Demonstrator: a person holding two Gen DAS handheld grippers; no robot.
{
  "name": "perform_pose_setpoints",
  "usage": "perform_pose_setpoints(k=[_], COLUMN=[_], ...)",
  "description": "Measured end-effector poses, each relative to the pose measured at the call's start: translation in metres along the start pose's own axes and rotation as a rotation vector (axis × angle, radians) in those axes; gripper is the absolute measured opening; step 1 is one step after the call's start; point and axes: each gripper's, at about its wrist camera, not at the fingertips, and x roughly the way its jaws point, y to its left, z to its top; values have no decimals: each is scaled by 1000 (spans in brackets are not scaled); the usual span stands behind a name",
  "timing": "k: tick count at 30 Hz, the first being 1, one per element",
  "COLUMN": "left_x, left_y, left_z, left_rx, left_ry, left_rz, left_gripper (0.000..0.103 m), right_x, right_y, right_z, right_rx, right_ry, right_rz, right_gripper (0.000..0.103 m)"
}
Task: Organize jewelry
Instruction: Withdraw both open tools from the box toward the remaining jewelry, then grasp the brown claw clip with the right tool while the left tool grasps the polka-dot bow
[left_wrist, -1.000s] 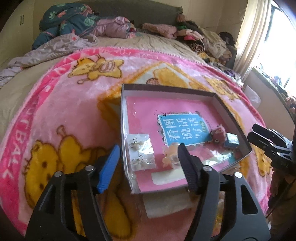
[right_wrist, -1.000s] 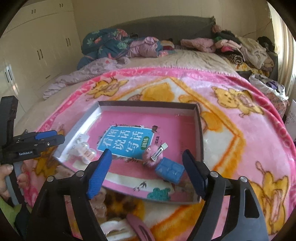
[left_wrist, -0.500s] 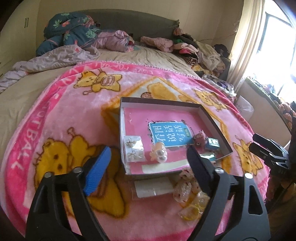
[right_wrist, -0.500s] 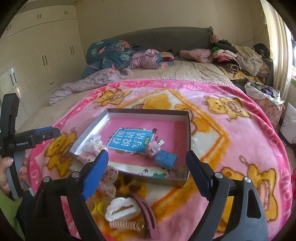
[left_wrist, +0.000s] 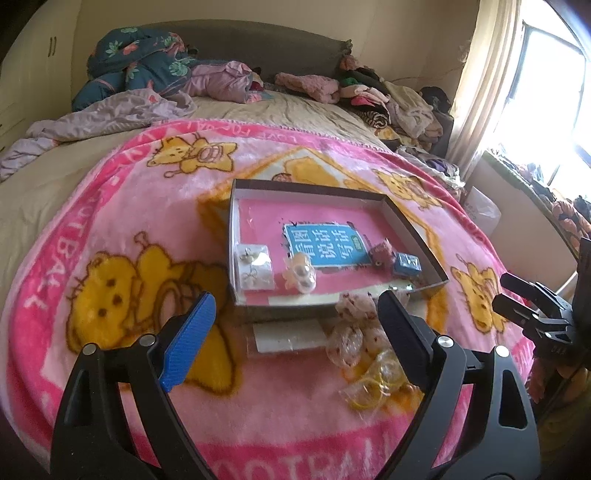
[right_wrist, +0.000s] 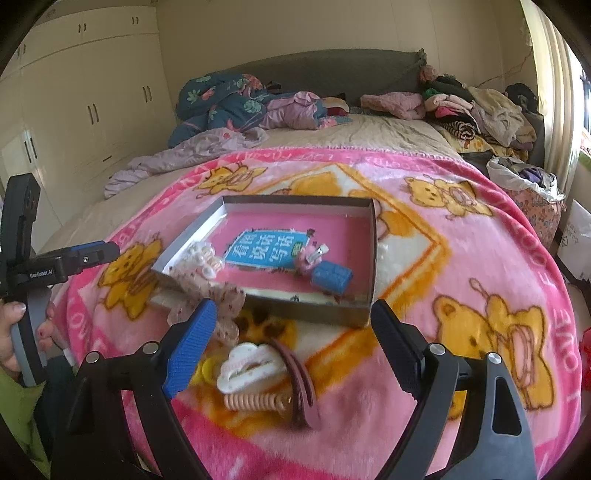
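Pink fleece with yellow cartoon bears, the blanket (left_wrist: 140, 206) covers the bed under both my tools, with heaped clothes (right_wrist: 476, 110) far ahead by the headboard; a shallow cardboard tray (left_wrist: 410, 229) lies on it just ahead of both sets of fingers. My left gripper (left_wrist: 295, 332) is released, its jaws having just been opening, with nothing between them; ahead of it, in the tray's near left corner, sits a card of earrings (left_wrist: 255, 267), and just to that card's right a pale pearl clip (left_wrist: 301, 273); farther right I see a fuzzy pink clip (left_wrist: 382, 253) touching a small blue box (left_wrist: 406, 264). Outside the tray, just beyond the left tool's right finger, lie clear packets of floral hair ties (left_wrist: 354, 325) and yellow rings (left_wrist: 376, 380); a white card (left_wrist: 288, 334) lies flat against the tray's near wall. My right gripper (right_wrist: 291, 343) is likewise released, its jaws having just been opening, empty; between its fingers on the blanket I see a white claw clip (right_wrist: 247, 365), a coiled peach hair tie (right_wrist: 255, 402) and a dark pink snap clip (right_wrist: 299, 387), all touching. Off to its left, fingers of my left hand (right_wrist: 14, 332) wrap the other tool's grey handle.
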Motion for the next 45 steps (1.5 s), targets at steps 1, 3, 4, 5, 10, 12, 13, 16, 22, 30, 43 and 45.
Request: perform_pose_setpoints(k=[1, 3, 4, 5, 10, 12, 13, 16, 22, 30, 43, 45], left_x=[-1, -2, -2, -2, -4, -4, -4, -2, 4, 20, 49, 52], left_y=[-1, -3, -4, -5, -14, -17, -19, -23, -31, -43, -49, -47], left_z=[-2, -6, -8, -10, -18, -22, -23, -28, -38, -51, -66, -66], left_rx=[2, 6, 8, 11, 28, 32, 33, 39, 54, 75, 75, 69], left_ry=[2, 4, 7, 10, 19, 24, 29, 40, 68, 116, 186, 190], left_rz=[0, 3, 4, 3, 1, -2, -6, -9, -11, -24, -62, -65], left_gripper=[82, 82, 82, 82, 82, 82, 82, 82, 82, 82, 82, 82], right_x=[-1, -3, -3, -4, -8, -10, -10, -10, -6, 5, 32, 36], right_y=[0, -1, 0, 0, 0, 0, -1, -1, -3, 0, -2, -2], right_z=[-3, -8, -10, -12, -22, -26, -28, -34, -45, -56, -68, -68], right_rx=[2, 4, 5, 5, 1, 4, 5, 8, 19, 4, 13, 13], right_ry=[3, 10, 13, 16, 28, 32, 34, 48, 78, 120, 186, 191], right_rz=[1, 3, 5, 7, 13, 16, 18, 20, 27, 34, 57, 63], right_gripper=[85, 85, 85, 85, 85, 85, 85, 85, 85, 79, 46, 43])
